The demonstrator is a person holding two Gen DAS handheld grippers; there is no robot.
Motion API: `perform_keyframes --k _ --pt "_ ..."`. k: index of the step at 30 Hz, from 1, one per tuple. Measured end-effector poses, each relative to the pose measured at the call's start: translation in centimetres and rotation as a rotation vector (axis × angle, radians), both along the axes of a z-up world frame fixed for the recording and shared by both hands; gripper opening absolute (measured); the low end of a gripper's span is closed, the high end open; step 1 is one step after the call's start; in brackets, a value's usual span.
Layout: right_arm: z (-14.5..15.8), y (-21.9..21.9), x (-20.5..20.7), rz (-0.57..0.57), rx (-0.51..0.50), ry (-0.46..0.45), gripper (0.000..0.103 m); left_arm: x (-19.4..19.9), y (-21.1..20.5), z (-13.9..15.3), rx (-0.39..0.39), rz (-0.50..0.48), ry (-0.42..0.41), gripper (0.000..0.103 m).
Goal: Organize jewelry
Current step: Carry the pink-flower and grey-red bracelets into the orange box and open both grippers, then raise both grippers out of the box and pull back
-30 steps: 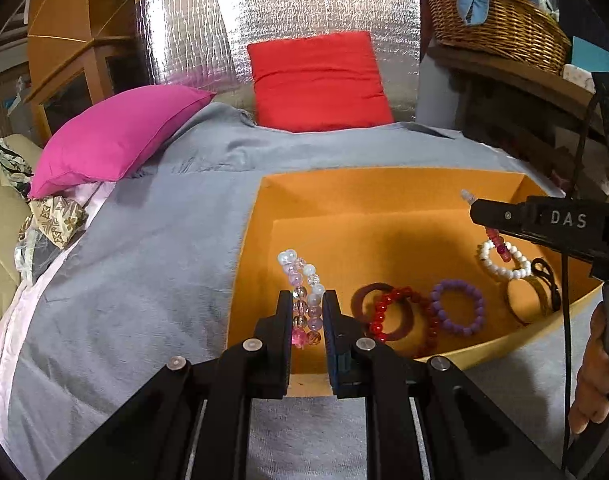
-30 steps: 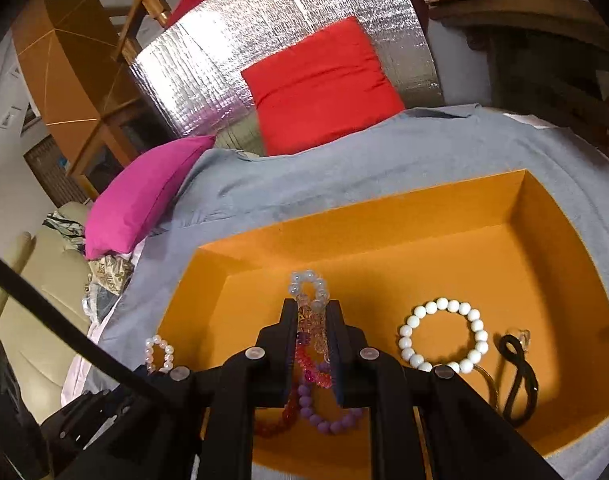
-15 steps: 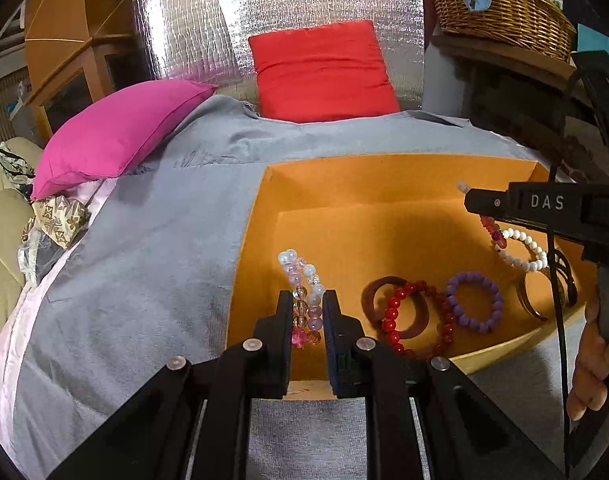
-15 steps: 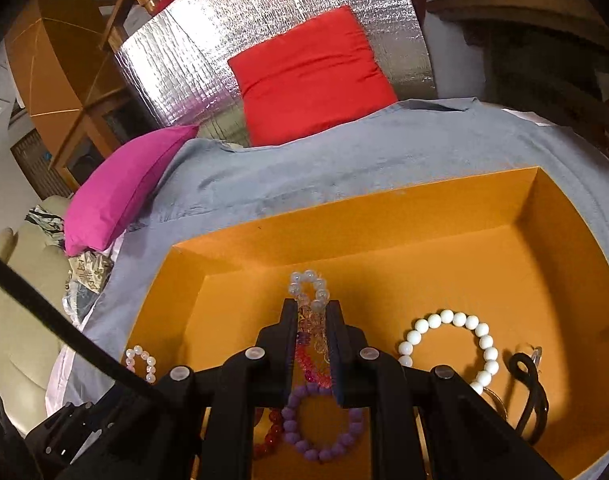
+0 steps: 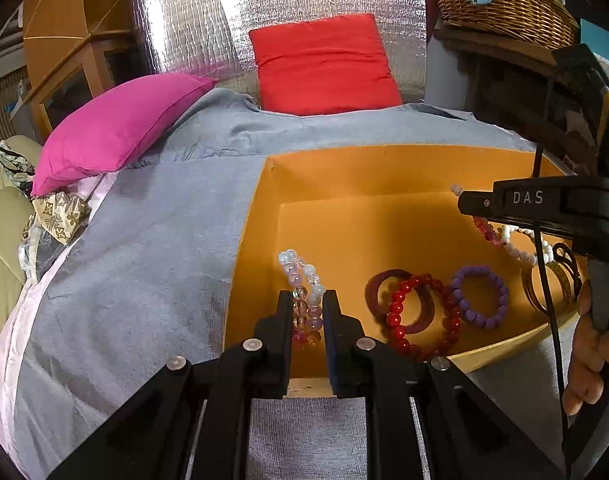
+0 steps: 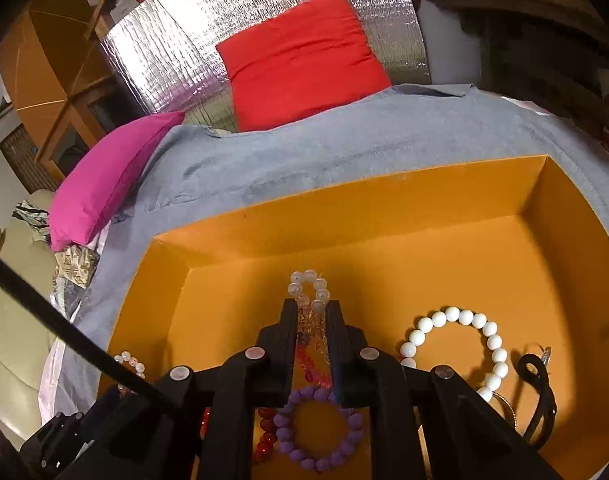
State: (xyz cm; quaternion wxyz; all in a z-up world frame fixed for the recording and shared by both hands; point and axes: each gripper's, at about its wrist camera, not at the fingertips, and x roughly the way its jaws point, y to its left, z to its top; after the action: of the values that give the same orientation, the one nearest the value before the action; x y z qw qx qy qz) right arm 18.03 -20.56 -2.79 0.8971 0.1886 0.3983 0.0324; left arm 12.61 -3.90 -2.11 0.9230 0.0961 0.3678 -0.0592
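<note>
Each gripper is clenched on its own string of beads, so the coming move turns on what lies under each pair of fingers. The left gripper [image 5: 307, 312] pinches a pastel bead bracelet [image 5: 304, 284], flattened into a narrow loop; its long axis runs straight out along the fingers, the free end past the fingertips and pointing away over the floor of the orange box [image 5: 344, 168]. Directly below and ahead of these fingers the floor looks bare, while to their right lie a dark ring [image 5: 400, 300], a red bead bracelet [image 5: 420, 316] overlapping it, and a purple bead bracelet [image 5: 480, 296]. The right gripper [image 6: 311, 320] grips a clear and pink bead strand [image 6: 309, 288]: its clear loop pokes out beyond the fingertips along their line, and its pink part trails back beneath them. Under and behind these fingers is the purple bracelet; just to their right lies a white bead bracelet [image 6: 456, 344], and further right a black cord [image 6: 538, 392]. I judge the left gripper nearer to free floor, so it can lay its piece down along the same axis; the right hand's strand hangs over pieces already laid.
</note>
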Motion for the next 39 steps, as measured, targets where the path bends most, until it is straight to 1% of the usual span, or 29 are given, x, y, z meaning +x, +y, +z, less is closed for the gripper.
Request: perform_keyframes --k 9,11,13,15,16,17,18,20,22,24,26,30,32,35,39 --pt "-0.5 0.0 0.3 -0.012 0.015 0.023 0.017 0.1 0.0 0.0 0.018 0.014 0.000 0.016" --pt "-0.6 -0.1 0.3 -0.019 0.021 0.028 0.021 0.1 0.0 0.0 0.021 0.011 0.000 0.017" --pt "-0.6 -0.2 0.2 -0.027 0.020 0.026 0.031 0.0 0.0 0.1 0.023 0.007 -0.004 0.018" --pt "-0.6 -0.5 0.0 -0.034 0.029 0.021 0.036 -0.1 0.0 0.3 0.028 0.010 -0.015 0.030" --pt "-0.5 -0.5 -0.1 -0.037 0.025 0.018 0.036 -0.3 0.0 0.5 0.030 0.014 -0.026 0.043" --pt "-0.4 -0.5 -0.2 -0.036 0.019 0.016 0.036 -0.4 0.0 0.8 0.033 0.022 -0.043 0.053" --pt "-0.3 -0.5 -0.3 -0.034 0.012 0.012 0.037 -0.5 0.1 1.1 0.034 0.026 -0.056 0.056" --pt "0.2 -0.4 -0.7 -0.029 -0.009 0.003 0.040 -0.8 0.1 1.6 0.027 0.031 -0.076 0.063" --pt "0.8 -0.5 -1.1 -0.028 -0.033 -0.010 0.054 -1.1 0.2 2.2 0.013 0.035 -0.083 0.069" --pt "1.7 -0.6 -1.9 -0.027 -0.053 -0.030 0.057 -1.4 0.1 2.7 0.007 0.038 -0.087 0.070" --pt "2.7 -0.8 -2.8 -0.028 -0.088 -0.044 0.057 -1.5 0.0 2.9 0.006 0.042 -0.084 0.070" --pt "4.8 -1.4 -4.8 -0.033 -0.143 -0.049 0.064 -2.3 -0.2 4.0 -0.012 0.039 -0.066 0.070" --pt "6.2 -1.8 -5.9 -0.050 -0.171 -0.043 0.065 -3.0 -0.3 4.5 -0.016 0.031 -0.054 0.070" --pt "8.2 -3.0 -8.0 -0.068 -0.181 -0.041 0.066 -3.8 -0.4 5.3 -0.008 0.046 -0.040 0.071" --pt "10.9 -4.1 -11.0 -0.099 -0.190 -0.063 0.067 -5.4 -0.5 6.8 -0.036 0.059 -0.034 0.071"
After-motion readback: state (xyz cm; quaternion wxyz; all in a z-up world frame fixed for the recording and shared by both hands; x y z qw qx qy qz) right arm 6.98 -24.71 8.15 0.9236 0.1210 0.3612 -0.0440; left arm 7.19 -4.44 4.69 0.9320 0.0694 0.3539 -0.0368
